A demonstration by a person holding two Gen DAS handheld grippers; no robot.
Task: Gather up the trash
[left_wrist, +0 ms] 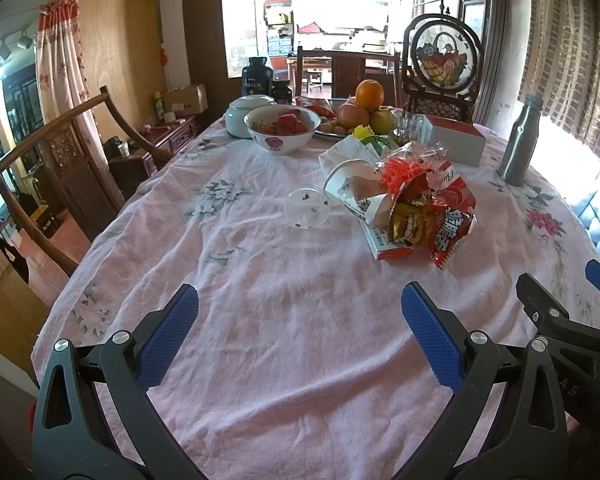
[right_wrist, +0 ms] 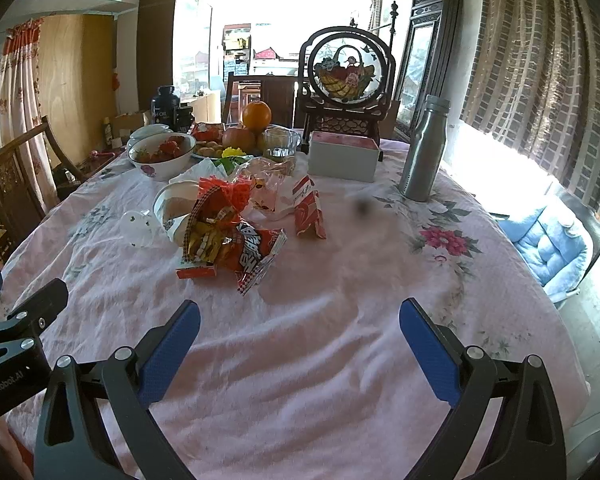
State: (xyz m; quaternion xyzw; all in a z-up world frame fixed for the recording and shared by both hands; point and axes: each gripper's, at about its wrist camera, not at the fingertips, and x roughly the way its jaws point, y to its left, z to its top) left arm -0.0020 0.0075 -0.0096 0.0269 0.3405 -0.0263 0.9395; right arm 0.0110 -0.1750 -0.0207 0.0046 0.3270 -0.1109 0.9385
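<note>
Both tongs, left (left_wrist: 299,340) and right (right_wrist: 299,350), gape wide and empty before one trash heap (right_wrist: 228,228), one steel bottle (right_wrist: 426,148).

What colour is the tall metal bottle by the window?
Plain silver-grey tall metal bottle; right wrist view shows it best.

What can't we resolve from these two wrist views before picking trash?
- Dark smudge, right wrist view: blurred, so whether it is an object or a lens spot is unclear.
- Trash pile: wrappers overlap, so the item count is unclear in both views.
- Paper cup, left wrist view: its contents are hidden by the wrappers.
- Trash bin: none is in view.
- Left gripper and right gripper: both open and empty.
</note>
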